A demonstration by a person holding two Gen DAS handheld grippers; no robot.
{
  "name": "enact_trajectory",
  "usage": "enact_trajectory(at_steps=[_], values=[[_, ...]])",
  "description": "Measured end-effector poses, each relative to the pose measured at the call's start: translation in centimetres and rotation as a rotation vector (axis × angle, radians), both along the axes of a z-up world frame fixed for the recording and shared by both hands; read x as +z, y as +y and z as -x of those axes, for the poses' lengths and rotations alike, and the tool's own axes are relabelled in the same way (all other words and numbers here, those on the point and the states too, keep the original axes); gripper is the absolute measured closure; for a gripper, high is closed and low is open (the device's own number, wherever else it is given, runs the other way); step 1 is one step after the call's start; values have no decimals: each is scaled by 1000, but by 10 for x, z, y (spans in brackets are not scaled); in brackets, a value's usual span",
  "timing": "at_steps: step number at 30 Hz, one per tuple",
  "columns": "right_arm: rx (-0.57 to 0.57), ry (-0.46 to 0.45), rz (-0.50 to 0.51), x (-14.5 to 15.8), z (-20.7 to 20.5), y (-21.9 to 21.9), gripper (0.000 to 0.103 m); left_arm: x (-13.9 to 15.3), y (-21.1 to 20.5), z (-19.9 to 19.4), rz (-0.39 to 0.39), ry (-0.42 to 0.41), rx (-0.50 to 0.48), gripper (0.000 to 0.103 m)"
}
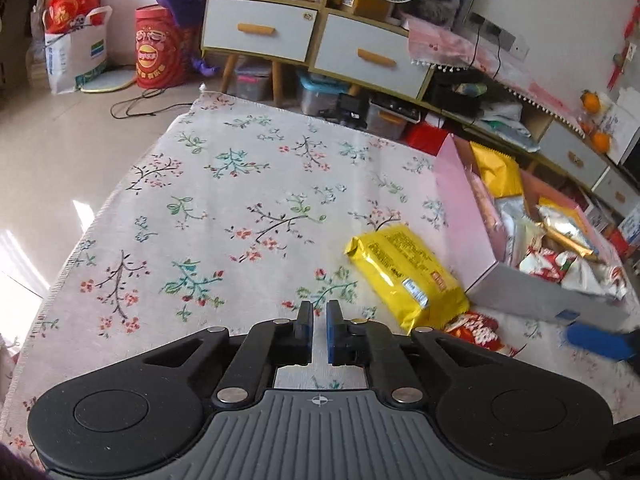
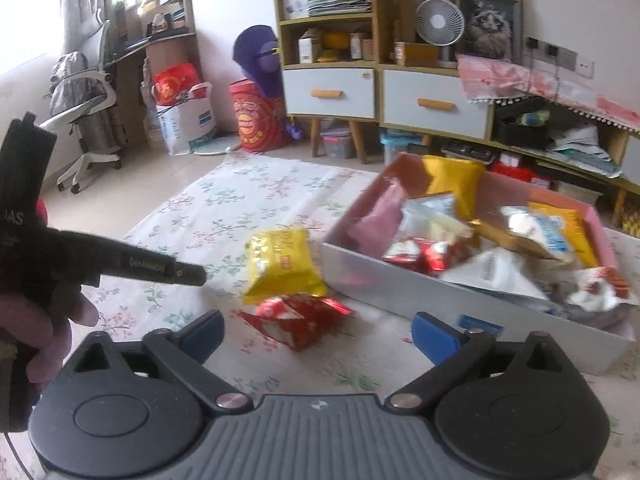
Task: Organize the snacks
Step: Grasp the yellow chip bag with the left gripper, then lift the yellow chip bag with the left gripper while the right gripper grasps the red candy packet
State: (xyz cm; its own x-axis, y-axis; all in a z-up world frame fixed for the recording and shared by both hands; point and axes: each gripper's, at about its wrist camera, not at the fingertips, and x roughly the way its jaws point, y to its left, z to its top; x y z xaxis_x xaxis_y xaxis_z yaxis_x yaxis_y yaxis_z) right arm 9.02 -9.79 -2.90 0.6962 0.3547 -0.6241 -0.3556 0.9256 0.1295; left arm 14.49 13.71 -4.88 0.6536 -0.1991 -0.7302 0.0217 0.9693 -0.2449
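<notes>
Hovering: left gripper (image 1: 319, 312) jaws together, empty; right gripper (image 2: 316, 330) jaws apart, empty.

Loads of bare cloth (image 1: 224, 200) ahead-left of the left gripper (image 1: 319, 318) — yellow packet (image 1: 404, 276) and box (image 1: 468, 216) block its right.
</notes>
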Motion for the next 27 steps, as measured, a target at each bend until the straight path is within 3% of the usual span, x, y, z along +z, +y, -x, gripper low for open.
enact_trajectory(at_steps=[2, 4, 7, 8, 9, 10, 16, 18, 20, 23, 27], values=[[-12, 27, -26, -3, -6, 4, 24, 1, -1, -3, 14, -2, 0, 89], [-26, 51, -51, -7, -10, 8, 26, 0, -4, -6, 24, -3, 1, 74], [-55, 79, -82, -11, -15, 13, 39, 1, -9, -12, 39, 0, 6, 62], [-65, 90, -89, -12, -17, 13, 51, 0, -10, -14, 44, -2, 7, 58], [-72, 102, -98, -14, -19, 12, 67, 1, -12, -16, 50, -6, 12, 48], [-75, 120, -116, -15, -20, 10, 69, 1, -14, -19, 54, -11, 22, 38], [-105, 131, -138, -14, -16, -7, 71, -4, -18, -35, 161, 19, 133, 36], [-112, 140, -142, -12, -14, -16, 80, -6, -21, -40, 175, 24, 160, 36], [-119, 148, -151, -11, -13, -25, 80, -7, -27, -45, 182, 26, 174, 36], [-118, 157, -141, -12, -9, -38, 80, -9, -38, -49, 156, 24, 180, 36], [-119, 160, -123, -13, -4, -53, 79, -9, -53, -46, 58, 1, 153, 36]])
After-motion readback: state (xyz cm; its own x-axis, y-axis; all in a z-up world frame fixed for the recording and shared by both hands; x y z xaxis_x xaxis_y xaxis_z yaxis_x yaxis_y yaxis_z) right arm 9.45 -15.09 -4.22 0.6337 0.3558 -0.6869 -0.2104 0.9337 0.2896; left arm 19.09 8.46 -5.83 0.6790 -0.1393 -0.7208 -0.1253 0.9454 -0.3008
